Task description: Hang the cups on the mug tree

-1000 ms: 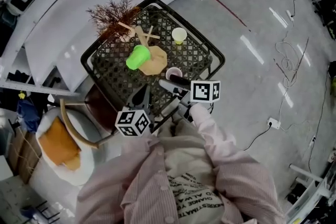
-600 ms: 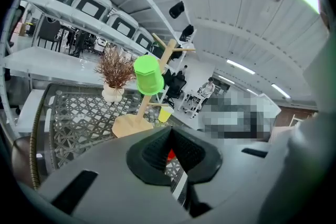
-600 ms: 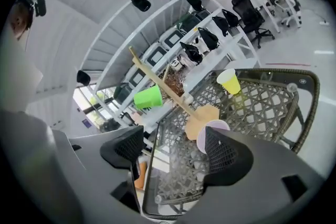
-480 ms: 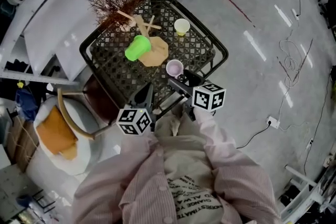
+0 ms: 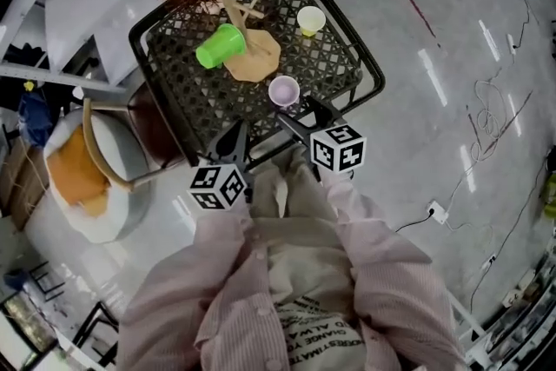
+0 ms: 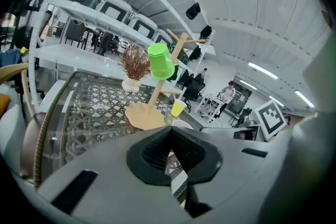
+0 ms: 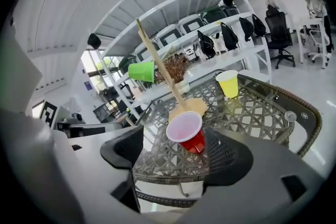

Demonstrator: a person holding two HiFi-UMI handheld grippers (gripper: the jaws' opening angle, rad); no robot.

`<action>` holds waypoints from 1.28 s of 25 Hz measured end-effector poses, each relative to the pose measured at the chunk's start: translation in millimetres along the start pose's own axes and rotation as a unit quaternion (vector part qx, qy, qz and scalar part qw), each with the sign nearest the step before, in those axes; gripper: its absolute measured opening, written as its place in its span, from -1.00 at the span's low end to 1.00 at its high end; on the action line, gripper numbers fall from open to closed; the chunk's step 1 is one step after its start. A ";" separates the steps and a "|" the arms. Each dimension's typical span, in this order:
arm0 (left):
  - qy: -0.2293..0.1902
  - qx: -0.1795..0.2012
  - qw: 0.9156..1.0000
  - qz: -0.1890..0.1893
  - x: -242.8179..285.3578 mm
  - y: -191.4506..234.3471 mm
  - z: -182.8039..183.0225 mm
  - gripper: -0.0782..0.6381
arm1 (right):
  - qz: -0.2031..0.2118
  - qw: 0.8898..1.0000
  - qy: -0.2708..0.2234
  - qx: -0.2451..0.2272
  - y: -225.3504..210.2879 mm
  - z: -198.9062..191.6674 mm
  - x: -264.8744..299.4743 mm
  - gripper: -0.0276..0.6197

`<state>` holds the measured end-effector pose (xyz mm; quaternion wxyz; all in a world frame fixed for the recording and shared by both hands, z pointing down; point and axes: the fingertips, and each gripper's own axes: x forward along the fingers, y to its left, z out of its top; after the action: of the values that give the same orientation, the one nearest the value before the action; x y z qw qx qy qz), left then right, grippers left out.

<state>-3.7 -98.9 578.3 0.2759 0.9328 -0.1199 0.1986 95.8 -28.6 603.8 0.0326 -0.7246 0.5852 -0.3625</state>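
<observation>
Right gripper (image 7: 178,160): jaws wide apart, eased back from a second ago | red cup (image 7: 188,134): now fully clear, upright on table (image 5: 182,100), just beyond jaws, near of tree (image 5: 252,56) | left gripper (image 6: 170,152): jaws together, empty | green cup (image 5: 219,46): hung | status: red cup likely not yet grasped.

On my feed both arms (image 5: 373,239) are pulled in close to the body with elbows bent, and the pink striped sleeves (image 5: 187,282) run forward to the two tools. The left gripper (image 5: 238,135) sits on the near left with its marker cube (image 5: 217,187) at the back. Its jaws are pressed fully together, and in the left gripper view the black pads (image 6: 155,152) meet in a tight V. The right gripper (image 5: 298,112) reaches a bit farther out, just right of it, jaws spread wide apart. The two are side by side, close but not touching.
</observation>
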 end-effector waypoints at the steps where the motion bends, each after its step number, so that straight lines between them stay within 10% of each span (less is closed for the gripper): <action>1: -0.004 -0.004 1.000 0.004 3.7 1.2 -1.6 -0.79 | 0.001 1.000 0.003 -0.014 -4.9 0.0 5.3 0.10; 18: -0.055 -0.064 0.992 0.096 20.9 14.0 -37.0 -0.79 | 0.036 0.985 0.064 -0.157 -28.5 -34.2 56.1 0.10; 32: -0.059 -0.069 0.991 0.101 24.2 12.4 -39.8 -0.79 | 0.045 0.974 0.068 -0.211 -22.0 -32.9 77.6 0.10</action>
<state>1.7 -89.4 625.2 0.3103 0.9050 -0.2426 0.1610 99.4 -76.9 676.1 -0.1447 -0.6617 0.6813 -0.2777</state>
